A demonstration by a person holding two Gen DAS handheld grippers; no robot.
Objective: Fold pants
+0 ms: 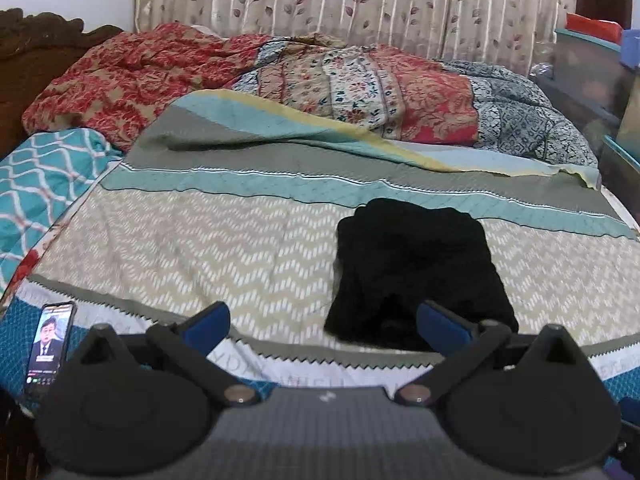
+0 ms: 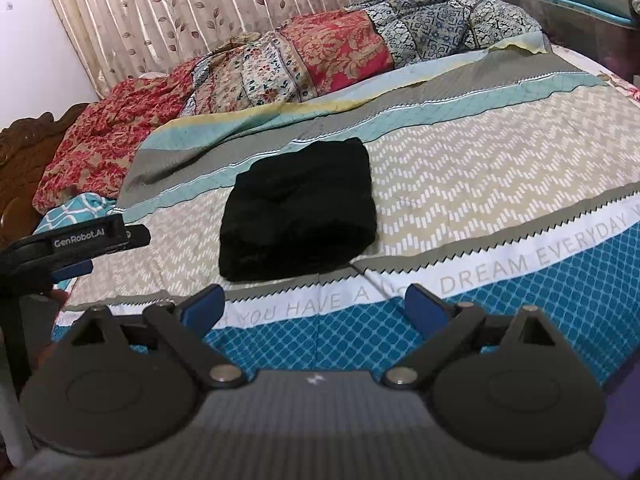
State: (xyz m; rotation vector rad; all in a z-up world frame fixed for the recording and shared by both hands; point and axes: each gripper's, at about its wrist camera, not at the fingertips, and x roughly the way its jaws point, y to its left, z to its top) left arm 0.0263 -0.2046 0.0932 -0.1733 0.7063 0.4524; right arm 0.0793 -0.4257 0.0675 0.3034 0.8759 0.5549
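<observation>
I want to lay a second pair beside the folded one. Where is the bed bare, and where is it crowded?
Bare: the zigzag bedspread on either side of the black pants, and the lettered strip at the near edge. Crowded: the rumpled quilts along the curtain side, the teal pillow, and the phone at the near corner.

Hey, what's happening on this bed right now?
A person is folding pants using a handheld gripper in each hand. The black pants already lie folded in a compact bundle on the patterned bedspread. The left gripper and right gripper are both open and empty, held just short of the bundle. A phone with its screen on lies near the bed's edge.
</observation>
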